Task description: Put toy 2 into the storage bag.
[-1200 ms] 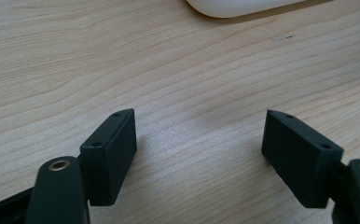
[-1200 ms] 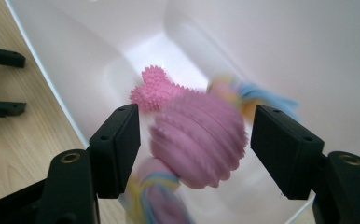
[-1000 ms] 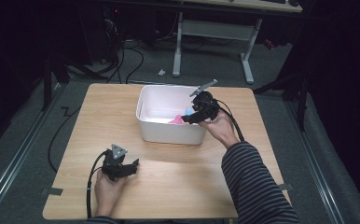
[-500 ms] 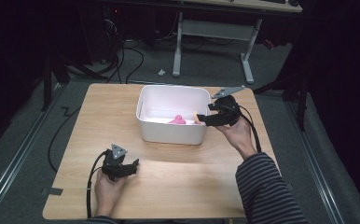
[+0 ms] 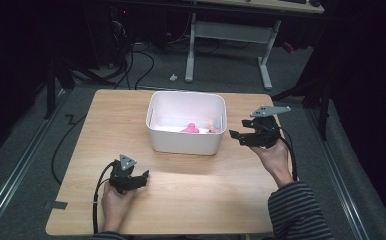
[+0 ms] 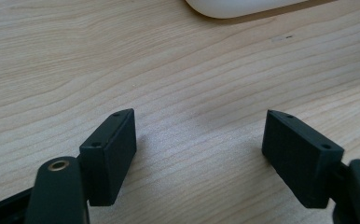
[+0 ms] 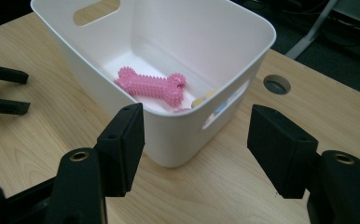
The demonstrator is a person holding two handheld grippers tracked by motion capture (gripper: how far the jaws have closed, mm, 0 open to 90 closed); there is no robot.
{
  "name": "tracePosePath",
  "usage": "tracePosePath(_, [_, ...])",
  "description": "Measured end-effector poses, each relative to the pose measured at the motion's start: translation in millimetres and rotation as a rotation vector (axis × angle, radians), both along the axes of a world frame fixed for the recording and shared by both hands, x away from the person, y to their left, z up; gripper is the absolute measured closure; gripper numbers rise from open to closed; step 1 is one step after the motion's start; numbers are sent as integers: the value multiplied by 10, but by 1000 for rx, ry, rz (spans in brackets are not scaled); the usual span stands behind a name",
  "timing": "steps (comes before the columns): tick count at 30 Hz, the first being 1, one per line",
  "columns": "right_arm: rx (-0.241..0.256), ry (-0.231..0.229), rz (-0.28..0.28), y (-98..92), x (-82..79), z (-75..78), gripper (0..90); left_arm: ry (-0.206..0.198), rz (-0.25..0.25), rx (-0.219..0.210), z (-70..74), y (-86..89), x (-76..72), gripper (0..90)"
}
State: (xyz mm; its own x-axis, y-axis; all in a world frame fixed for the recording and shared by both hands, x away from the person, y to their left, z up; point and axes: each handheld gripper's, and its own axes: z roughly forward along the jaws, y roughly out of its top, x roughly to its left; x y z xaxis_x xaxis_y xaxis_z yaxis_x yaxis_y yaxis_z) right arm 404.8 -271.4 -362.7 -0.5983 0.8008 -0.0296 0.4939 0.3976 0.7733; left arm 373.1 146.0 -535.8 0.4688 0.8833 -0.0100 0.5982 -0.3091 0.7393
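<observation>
The pink, nubbed, bone-shaped rubber toy (image 7: 152,87) lies flat on the floor of the white rectangular plastic bin (image 5: 186,141), toward its 3 o'clock end, with a small yellow and blue object (image 5: 212,124) just beside it; what that object is cannot be told. The toy is judged to be light, soft and springy, with studs that should give grip rather than slip, and nothing fragile about it. It is best taken across the narrow waist between the two knobbed ends, where the jaws can close over it from above. The bin itself looks thin-walled, light and smooth, so it may slide on the wood if it is nudged; it could be lifted by the handle slot (image 7: 96,11) cut in its end wall.

The right tongs (image 5: 242,137) are held just off the bin's 3 o'clock side, jaws wide apart and holding nothing. The left tongs (image 5: 140,179) rest low on the counter at 7 o'clock from the bin, well apart from it, jaws likewise spread wide and holding nothing.

The light wooden counter (image 5: 211,195) is flat and matt, with a round cable hole (image 7: 276,84) near the bin. Around it the room is dark, with grey flooring, trailing cables and the white legs of another desk (image 5: 266,70) at 12 o'clock.
</observation>
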Motion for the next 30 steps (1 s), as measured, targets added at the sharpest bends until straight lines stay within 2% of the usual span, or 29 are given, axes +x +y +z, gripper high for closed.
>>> tracePosePath(10, [25, -9, -48, -230, -244, -204, 376, 0, -1, 0, 0, 0, 0, 265])
tracePosePath(16, [38, 4, -82, -335, -369, -373, 377, 0, 0, 0, 0, 0, 0, 265])
tracePosePath(22, [38, 34, -121, -421, -463, -715, 378, 0, -2, 0, 0, -1, 0, 265])
tracePosePath(26, [55, 55, -152, -466, -505, -975, 376, -1, -1, 0, -1, -1, 0, 265])
tracePosePath(30, [44, 60, -189, -488, -521, -1220, 371, 0, -2, 0, 0, -1, 0, 265])
